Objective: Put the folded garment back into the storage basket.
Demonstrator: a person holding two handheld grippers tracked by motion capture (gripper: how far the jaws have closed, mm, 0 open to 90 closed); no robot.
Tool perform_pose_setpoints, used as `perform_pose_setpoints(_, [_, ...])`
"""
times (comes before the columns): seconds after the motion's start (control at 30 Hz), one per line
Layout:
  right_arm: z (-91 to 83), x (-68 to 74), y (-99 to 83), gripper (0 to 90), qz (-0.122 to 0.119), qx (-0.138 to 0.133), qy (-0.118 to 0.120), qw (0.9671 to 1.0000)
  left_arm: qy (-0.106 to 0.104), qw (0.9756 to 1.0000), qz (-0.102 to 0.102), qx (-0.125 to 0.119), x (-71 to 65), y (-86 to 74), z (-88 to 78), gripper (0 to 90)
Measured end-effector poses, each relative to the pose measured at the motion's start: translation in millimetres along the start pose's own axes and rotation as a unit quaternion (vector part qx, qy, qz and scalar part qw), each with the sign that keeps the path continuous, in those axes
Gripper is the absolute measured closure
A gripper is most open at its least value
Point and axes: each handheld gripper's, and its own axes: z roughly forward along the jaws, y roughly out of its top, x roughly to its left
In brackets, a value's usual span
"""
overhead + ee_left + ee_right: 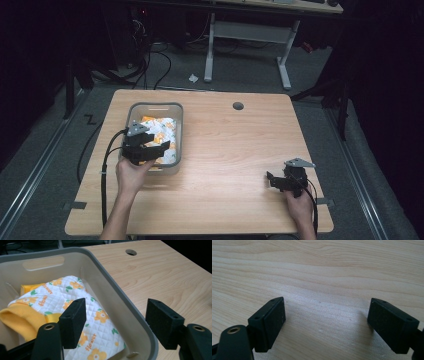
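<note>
While one bin (pixel 131 111) holds one garment (pixel 75 305), two grippers gape.

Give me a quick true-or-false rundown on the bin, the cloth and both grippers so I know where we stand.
1. The quilted flower-print cloth lies inside the grey bin. True.
2. The left gripper is shut on the cloth. False: its jaws stand open over the bin's right wall, one above the cloth and one outside the wall, pressing on nothing.
3. The right gripper holds a second cloth. False: its jaws are open with nothing but bare wooden table between them.
4. The bin sits on the left part of the table. True.
5. The cloth's print is blue stars. False: it is white with orange flowers and green leaves, with yellow trim.
</note>
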Motion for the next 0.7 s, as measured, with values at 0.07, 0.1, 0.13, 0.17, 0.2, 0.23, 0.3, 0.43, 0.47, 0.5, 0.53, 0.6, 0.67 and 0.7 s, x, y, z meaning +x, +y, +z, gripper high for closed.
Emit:
perform_pose_setpoints(0.07, [0.0,0.0,0.0,14.7,0.000,0.000,0.000,1.0000,0.001,1.0000,0.006,0.002,-2.5,-0.1,0.0,33.7])
perform_pose_setpoints(0.1, [0.0,0.1,0.0,14.7,0.001,0.000,0.000,1.0000,0.001,1.0000,0.007,0.003,-3.5,-0.1,0.0,33.8])
perform_pose_setpoints(0.13, [0.0,0.1,0.0,14.7,0.001,0.000,0.000,1.0000,0.001,1.0000,0.006,0.003,-4.8,-0.2,0.1,33.8])
perform_pose_setpoints(0.17, [0.0,0.0,0.0,14.7,0.001,0.000,0.000,1.0000,0.000,1.0000,0.009,0.002,-7.8,-0.1,-1.1,33.8])
perform_pose_setpoints(0.2, [0.0,0.0,0.0,14.7,0.000,0.000,0.000,1.0000,0.000,1.0000,0.009,0.002,-7.8,-0.1,-1.1,33.8])
perform_pose_setpoints(0.23, [0.0,0.0,0.0,14.7,0.001,0.000,0.000,1.0000,-0.003,0.9999,0.014,-0.002,-11.4,0.1,-3.0,33.8])
perform_pose_setpoints(0.3, [0.0,0.0,0.0,14.7,0.001,0.000,0.000,1.0000,-0.005,0.9999,0.016,-0.004,-13.4,0.3,-3.9,33.8])
perform_pose_setpoints(0.43, [0.0,0.0,0.0,14.7,0.001,0.000,0.000,1.0000,-0.014,0.9996,0.022,-0.005,-19.7,0.7,-5.4,33.5])
perform_pose_setpoints(0.47, [0.0,0.0,0.0,14.7,0.001,0.000,0.000,1.0000,-0.016,0.9996,0.024,-0.004,-20.9,0.7,-5.7,33.5])
perform_pose_setpoints(0.5, [0.0,0.1,0.0,14.7,0.001,0.000,0.000,1.0000,-0.018,0.9995,0.025,-0.005,-22.7,0.5,-5.8,33.5])
perform_pose_setpoints(0.53, [0.0,0.0,0.0,14.7,0.001,0.000,0.000,1.0000,-0.025,0.9993,0.027,-0.006,-26.5,0.2,-5.8,33.4])
perform_pose_setpoints(0.6, [0.0,0.0,0.0,14.7,0.001,0.000,0.000,1.0000,-0.027,0.9992,0.029,-0.005,-27.6,0.1,-5.7,33.3])
perform_pose_setpoints(0.67, [0.0,0.0,0.0,14.7,0.001,0.000,0.000,1.0000,-0.029,0.9991,0.032,-0.004,-30.4,-0.1,-4.8,33.2])
perform_pose_setpoints(0.7, [0.0,0.0,0.0,14.7,0.000,0.000,0.000,1.0000,-0.028,0.9990,0.036,-0.002,-31.8,-0.3,-4.2,33.3])
